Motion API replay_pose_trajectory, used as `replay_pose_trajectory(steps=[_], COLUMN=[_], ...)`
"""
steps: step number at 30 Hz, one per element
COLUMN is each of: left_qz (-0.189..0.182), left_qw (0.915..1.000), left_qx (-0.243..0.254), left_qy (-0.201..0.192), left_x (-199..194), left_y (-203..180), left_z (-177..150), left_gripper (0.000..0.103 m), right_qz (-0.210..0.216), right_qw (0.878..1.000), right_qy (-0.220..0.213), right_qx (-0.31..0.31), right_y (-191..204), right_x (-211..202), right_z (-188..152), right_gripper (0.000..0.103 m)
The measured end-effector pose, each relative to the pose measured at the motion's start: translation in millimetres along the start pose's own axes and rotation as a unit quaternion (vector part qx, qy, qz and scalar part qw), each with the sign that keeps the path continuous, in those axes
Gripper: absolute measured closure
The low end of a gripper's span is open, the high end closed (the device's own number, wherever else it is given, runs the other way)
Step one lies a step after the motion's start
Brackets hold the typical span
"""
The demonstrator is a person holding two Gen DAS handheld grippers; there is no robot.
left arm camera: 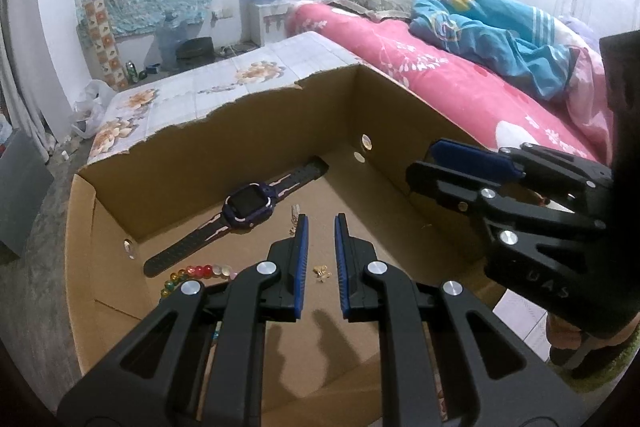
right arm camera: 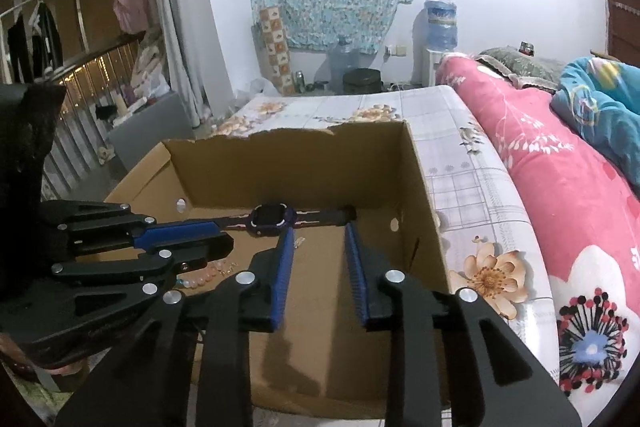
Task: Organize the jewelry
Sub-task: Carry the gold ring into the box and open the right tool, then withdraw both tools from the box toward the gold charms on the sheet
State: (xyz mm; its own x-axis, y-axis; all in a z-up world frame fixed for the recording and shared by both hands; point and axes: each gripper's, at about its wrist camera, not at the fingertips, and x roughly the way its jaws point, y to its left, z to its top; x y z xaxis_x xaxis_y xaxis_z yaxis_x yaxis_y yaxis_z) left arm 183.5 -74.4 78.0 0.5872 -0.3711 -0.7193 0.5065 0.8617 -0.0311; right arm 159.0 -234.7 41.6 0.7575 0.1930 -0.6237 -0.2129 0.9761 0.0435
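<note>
Both pairs of blue-padded fingers are held apart with nothing between them: the left gripper (left arm camera: 320,223) shows a narrow gap, the right gripper (right arm camera: 318,227) a wider one. Both are held over the open cardboard box (left arm camera: 400,107).

Only in the left wrist view is a small gold earring (left arm camera: 321,271) seen, lying on the box floor under the gap between the left fingers, along with a small pale trinket (left arm camera: 295,211) just beside the left pad's tip and a string of coloured beads (left arm camera: 192,273) partly hidden behind the gripper. In the right wrist view the beads (right arm camera: 212,273) are glimpsed as pale stones below the left gripper (right arm camera: 224,241), which is seen from the side.

The purple watch (left arm camera: 250,205) is laid flat along the far wall, its strap reaching into the back corner. The far wall's top edge is torn and ragged. Bare floor is left in the box's middle and right part. The box is set beside a bed with a pink floral cover (right arm camera: 560,187).
</note>
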Motion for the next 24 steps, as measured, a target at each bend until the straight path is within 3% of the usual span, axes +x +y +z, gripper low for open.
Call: replay_pose_trajectory(steps=[6,9,14,19,24], left_qz=[-0.007,-0.016,-0.051,-0.086,-0.122], left_qw=[0.9996,0.999,0.9965,0.9927,0.9893], left_qx=[0.009,0.014,0.028,0.049,0.061], left_qy=[-0.026,-0.039,-0.06,-0.068,-0.05], left_x=[-23.0,-36.9,-67.5,-90.8,-92.8], left_y=[-4.6,-7.7,-14.6,-26.1,-43.3], left_z=[-7.4,-14.7,-36.8,-61.3,-87.2], left_gripper=[0.089,0.077,0.072,0.069,0.069], right_qz=[0.027,0.049,0.064,0.032,-0.009], right_qw=[0.999,0.998,0.996,0.997,0.998], right_qy=[-0.028,-0.044,-0.059,-0.062,-0.02], right_qx=[0.007,0.014,0.024,0.026,0.06], right_y=[0.3,-2.2,-11.1,-27.7,-54.6], right_x=[-22.6,-40.3,-74.4,-109.6,-117.5], right_z=[1.9,-2.1,-19.1,-47.3,-79.2], right_gripper=[0.074,0.074,0.07,0.067,0.067])
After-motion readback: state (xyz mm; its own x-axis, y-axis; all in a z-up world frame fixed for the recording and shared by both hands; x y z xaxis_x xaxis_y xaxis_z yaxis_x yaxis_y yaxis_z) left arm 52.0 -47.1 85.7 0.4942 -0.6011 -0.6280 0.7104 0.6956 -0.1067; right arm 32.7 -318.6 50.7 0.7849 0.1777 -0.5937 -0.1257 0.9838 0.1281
